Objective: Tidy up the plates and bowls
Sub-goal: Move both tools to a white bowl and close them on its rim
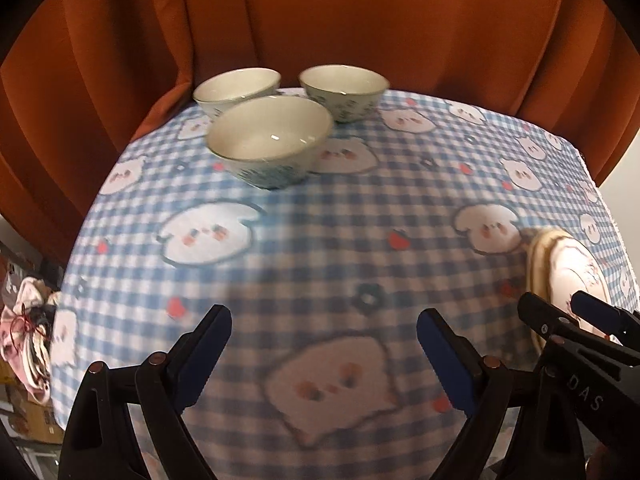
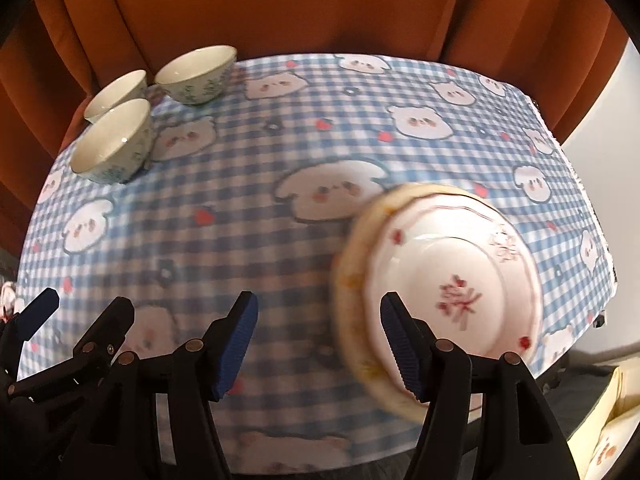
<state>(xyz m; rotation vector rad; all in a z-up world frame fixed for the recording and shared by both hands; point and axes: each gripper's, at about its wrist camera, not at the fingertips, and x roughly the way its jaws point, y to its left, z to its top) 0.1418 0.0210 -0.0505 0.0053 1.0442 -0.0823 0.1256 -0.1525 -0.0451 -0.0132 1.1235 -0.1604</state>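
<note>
We judge the plates done, or nearly so: a white flowered plate [image 2: 452, 276] sits on a cream plate [image 2: 352, 280] at the right side of the tabletop [image 2: 280, 208], the two stacked though not quite centred; our right claw [image 2: 318, 344] hangs released just in front of that stack, nothing between its fingers; our left claw [image 1: 324, 356] is likewise spread wide and empty over bare checked cloth. The bowls are what is left, as we read it; three of them stand apart at the far left corner, the near bowl [image 1: 270, 140] in front, the left bowl [image 1: 236, 90] and the right bowl [image 1: 344, 90] behind it, close together but none nested.
</note>
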